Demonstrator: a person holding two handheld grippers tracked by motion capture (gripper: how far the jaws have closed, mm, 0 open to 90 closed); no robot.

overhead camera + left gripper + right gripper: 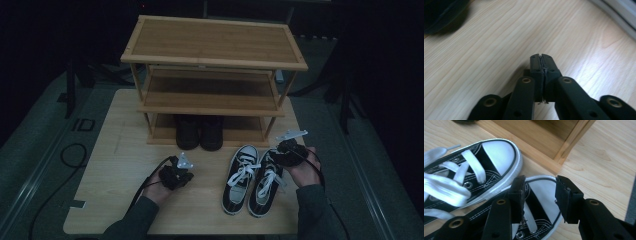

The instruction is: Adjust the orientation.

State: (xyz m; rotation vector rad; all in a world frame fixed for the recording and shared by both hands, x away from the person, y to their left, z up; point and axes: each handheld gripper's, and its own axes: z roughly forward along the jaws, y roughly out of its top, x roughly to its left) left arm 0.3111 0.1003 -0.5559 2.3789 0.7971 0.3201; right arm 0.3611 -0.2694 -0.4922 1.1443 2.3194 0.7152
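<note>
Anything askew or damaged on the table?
Nothing damaged. The right sneaker of the black-and-white pair angles slightly away from the left sneaker; laces loose. A dark pair sits neatly on the shoe rack.

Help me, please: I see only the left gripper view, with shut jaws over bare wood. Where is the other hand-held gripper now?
Observer: The right hand-held gripper is at the toe of a black-and-white sneaker, with its jaws apart.
Operator: Is this sneaker alone on the table?
Observer: No, a second sneaker lies beside it on its left. Both toes point toward a wooden rack.
Operator: Is something on the rack already?
Observer: Yes, a pair of black shoes stands on its lowest shelf.
</note>
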